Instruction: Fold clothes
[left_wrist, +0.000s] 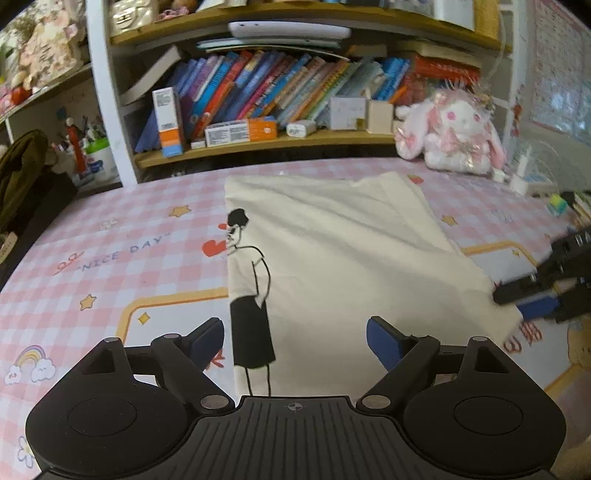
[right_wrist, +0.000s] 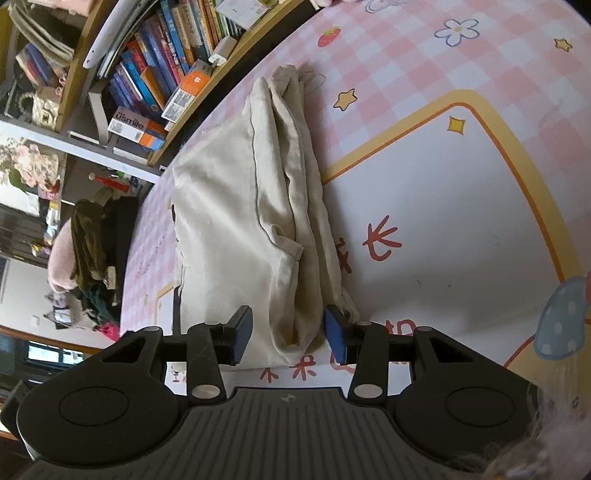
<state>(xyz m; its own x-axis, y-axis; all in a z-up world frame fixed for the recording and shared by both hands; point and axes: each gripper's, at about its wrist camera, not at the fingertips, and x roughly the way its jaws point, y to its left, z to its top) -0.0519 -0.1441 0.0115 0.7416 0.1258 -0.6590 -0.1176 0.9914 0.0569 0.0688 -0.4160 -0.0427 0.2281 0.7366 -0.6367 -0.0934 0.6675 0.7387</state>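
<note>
Folding is being continued: cream printed cotton T-shirt (left_wrist: 351, 251), partly folded mid-table, straddled by spread right gripper (right_wrist: 288, 334); left gripper (left_wrist: 295, 341) spread, empty.

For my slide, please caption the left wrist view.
Open left gripper above a cream T-shirt on a pink checked table.

Soft daylight, strong fisheye bending, motion blur at right edge.

Right claw (left_wrist: 532, 299) motion-blurred, cut by left-wrist frame's right edge; pad contact with shirt (left_wrist: 332, 258) unclear. Shirt's near hem hidden behind left claw (left_wrist: 295, 343) body. Book (left_wrist: 258, 85) spines unreadable. Person's sleeve (right_wrist: 554, 443) blurred in right-wrist corner.
</note>
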